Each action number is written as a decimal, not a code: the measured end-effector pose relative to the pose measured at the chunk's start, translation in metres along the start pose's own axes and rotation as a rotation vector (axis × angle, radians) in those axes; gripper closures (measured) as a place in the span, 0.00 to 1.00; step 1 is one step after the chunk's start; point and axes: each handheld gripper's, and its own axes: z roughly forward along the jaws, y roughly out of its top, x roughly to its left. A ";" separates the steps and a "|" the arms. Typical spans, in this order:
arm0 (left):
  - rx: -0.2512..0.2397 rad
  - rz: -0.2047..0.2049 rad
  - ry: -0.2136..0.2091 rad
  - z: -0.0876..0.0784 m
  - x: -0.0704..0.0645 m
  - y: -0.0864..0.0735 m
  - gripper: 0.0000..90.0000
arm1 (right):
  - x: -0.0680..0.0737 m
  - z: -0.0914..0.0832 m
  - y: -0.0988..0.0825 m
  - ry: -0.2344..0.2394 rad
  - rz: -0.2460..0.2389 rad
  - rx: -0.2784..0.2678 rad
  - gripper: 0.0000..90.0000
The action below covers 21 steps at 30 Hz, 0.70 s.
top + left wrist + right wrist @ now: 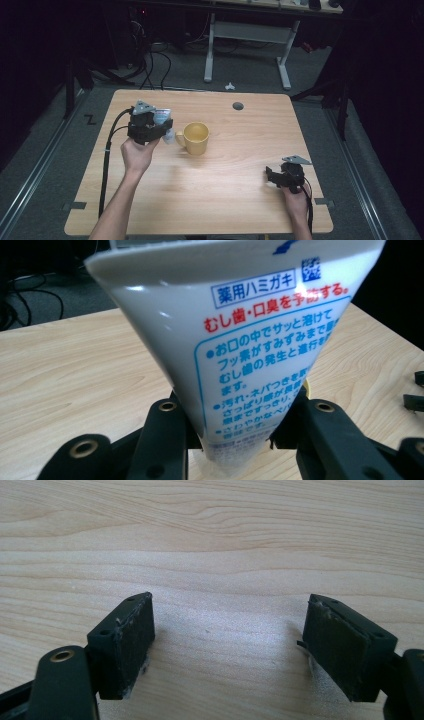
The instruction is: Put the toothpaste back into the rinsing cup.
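Observation:
My left gripper point(240, 412) is shut on a white toothpaste tube point(240, 340) with blue and red Japanese print, pinched near its narrow end while the wide crimped end rises toward the camera. From above, that gripper point(165, 127) hovers over the left part of the wooden table point(225, 200), and the tube point(162, 117) sits just left of a yellow mug point(196, 137) whose handle points at it. Near the table's right front, my right gripper point(271, 176) lies low. Its pads point(130, 640) stand wide apart over bare wood, and the right gripper point(227, 630) is open.
A round grey cable hole point(238, 106) sits near the table's far edge. Beyond the table stand a white desk frame point(247, 35) and floor cables point(150, 65). A black cable point(107, 155) trails from the left gripper along the left edge.

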 end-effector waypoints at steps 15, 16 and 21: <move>0.002 0.030 -0.035 0.009 -0.012 0.018 0.75 | 0.000 0.000 0.000 0.000 0.002 0.000 0.23; 0.001 0.031 -0.037 0.009 -0.013 0.019 0.75 | 0.000 0.000 0.000 0.000 0.002 0.000 0.23; 0.001 0.040 -0.047 0.014 -0.018 0.024 0.75 | 0.000 0.000 0.000 0.000 0.002 0.000 0.23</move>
